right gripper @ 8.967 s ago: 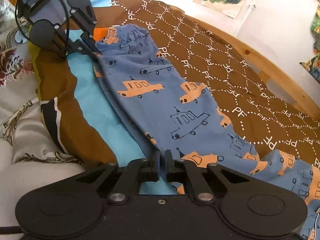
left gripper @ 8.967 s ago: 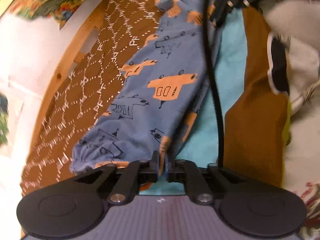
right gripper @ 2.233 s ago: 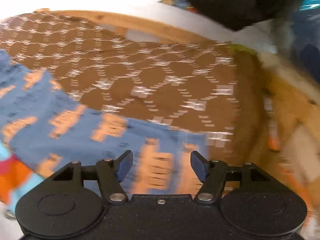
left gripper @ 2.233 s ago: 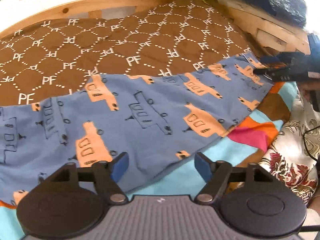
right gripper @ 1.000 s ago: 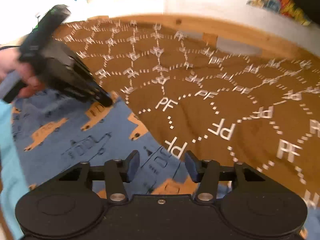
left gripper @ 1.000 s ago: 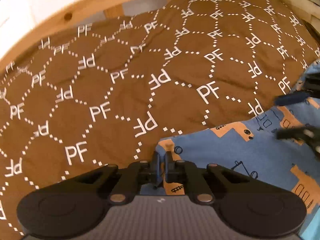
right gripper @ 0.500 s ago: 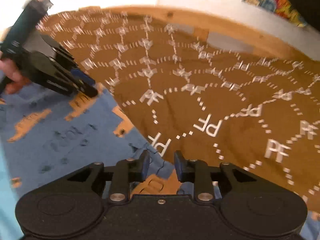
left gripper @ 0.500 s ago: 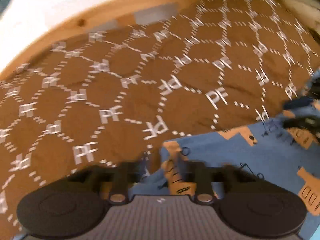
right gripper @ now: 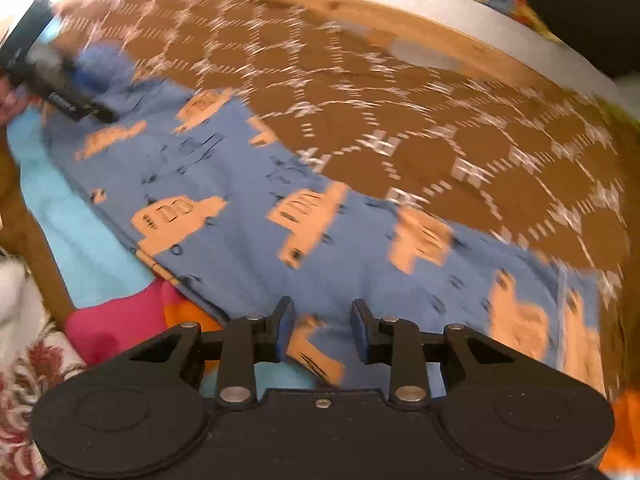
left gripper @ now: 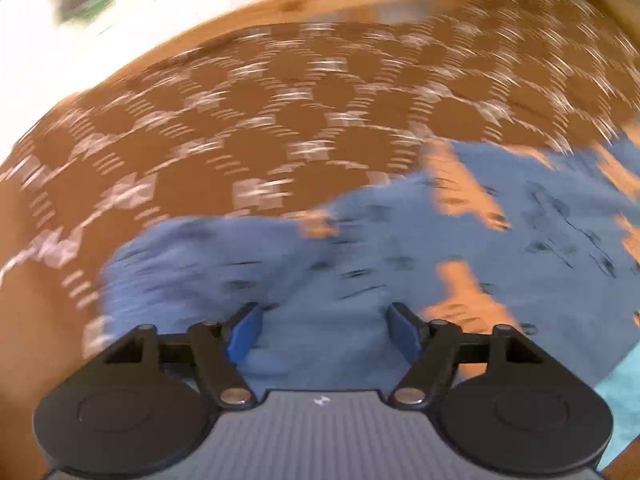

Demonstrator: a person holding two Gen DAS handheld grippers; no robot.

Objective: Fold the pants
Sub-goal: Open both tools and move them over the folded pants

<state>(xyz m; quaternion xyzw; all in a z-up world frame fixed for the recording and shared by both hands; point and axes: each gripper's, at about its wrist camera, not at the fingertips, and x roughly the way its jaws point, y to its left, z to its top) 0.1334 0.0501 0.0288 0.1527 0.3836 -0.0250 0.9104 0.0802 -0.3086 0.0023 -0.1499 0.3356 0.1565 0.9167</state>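
Blue pants (right gripper: 248,184): lying flat on the bed, one long doubled strip running along the boundary where the brown quilt (right gripper: 460,128) is meeting the turquoise sheet (right gripper: 92,248); the far end is reaching toward the bed's left side, the near end is sitting by the right gripper.
Look: soft blue knit printed with orange vehicles and dark line drawings; a seam edge is showing along the side facing the turquoise sheet; mostly smooth, with some bunching at the far end. Both views are blurring with motion, so fine creases are being lost.
Left gripper (left gripper: 322,330): fingers (left gripper: 242,332) standing wide apart, holding nothing, hovering over the pants (left gripper: 400,264) end; in the right view it is appearing as a dark blurred shape (right gripper: 60,88) at the far end.
Right gripper (right gripper: 322,330): fingers (right gripper: 284,330) standing apart, nothing between them, hanging over the near end of the cloth.
Progress: judging by the single narrow strip, the leg-on-leg fold is looking done; the shortening folds, end to end, are looking not yet done.
What is left: probably each gripper is needing a fresh pinch on the fabric, then one end is going over toward the other.
Bed: wooden frame (right gripper: 400,16) curving along the far edge behind the quilt (left gripper: 240,128).
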